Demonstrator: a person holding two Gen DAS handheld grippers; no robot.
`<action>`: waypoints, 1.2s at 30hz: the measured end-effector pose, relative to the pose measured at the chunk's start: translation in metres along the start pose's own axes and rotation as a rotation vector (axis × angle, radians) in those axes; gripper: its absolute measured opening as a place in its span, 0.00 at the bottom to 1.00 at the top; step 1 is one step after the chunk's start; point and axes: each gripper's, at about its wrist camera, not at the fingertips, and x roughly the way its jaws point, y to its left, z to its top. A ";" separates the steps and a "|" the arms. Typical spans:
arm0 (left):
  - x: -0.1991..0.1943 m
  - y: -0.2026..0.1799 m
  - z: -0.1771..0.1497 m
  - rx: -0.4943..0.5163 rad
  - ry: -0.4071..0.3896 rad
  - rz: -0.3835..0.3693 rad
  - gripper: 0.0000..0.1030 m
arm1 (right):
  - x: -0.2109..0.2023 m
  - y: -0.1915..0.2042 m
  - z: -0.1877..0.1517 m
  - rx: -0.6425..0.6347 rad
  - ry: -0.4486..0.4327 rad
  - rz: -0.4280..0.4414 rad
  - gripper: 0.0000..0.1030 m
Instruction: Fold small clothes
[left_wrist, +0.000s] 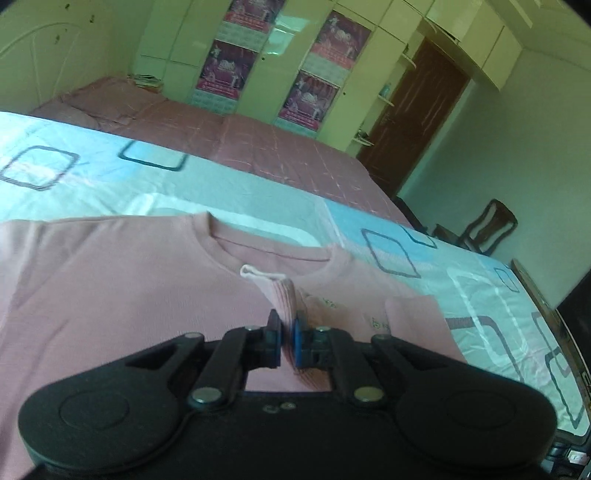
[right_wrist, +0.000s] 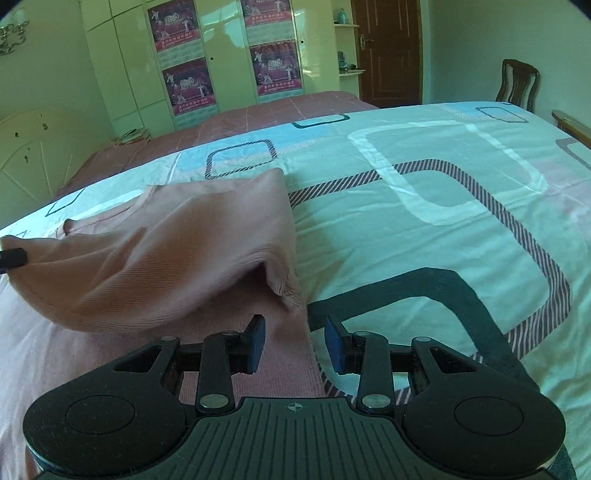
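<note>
the pink cotton t-shirt (left_wrist: 122, 280) lay flat on the bed's patterned pale-blue sheet (right_wrist: 424, 184). the left tongs (left_wrist: 284, 332) were clamped on a raised fold of it below the collar. the right tongs (right_wrist: 294, 341) stood open over its side edge, gripping nothing, with the lifted flap just ahead and leftward.

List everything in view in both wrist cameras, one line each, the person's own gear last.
T-shirt: one, pink, spread on the near bed, one part lifted and folded over.
Bedsheet: one, pale blue and white with square outlines, under the shirt.
Far bed cover: one, dusty pink, behind.
Wardrobe: one, cream, back wall.
Posters: four, red-purple, on the wardrobe doors.
Door: one, brown, back right.
Chair: one, dark wood, beyond the bed.
Left gripper: black, shut on shirt fabric.
Right gripper: black, open over the shirt's edge.
</note>
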 end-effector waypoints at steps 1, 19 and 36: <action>-0.002 0.011 -0.001 -0.012 0.006 0.027 0.05 | 0.003 0.003 0.000 -0.008 0.002 0.004 0.34; 0.035 0.059 0.000 -0.069 0.050 0.083 0.46 | 0.034 -0.007 0.080 -0.019 -0.078 0.137 0.34; 0.036 0.064 -0.022 -0.102 -0.085 0.174 0.05 | 0.132 -0.036 0.110 0.066 0.010 0.239 0.04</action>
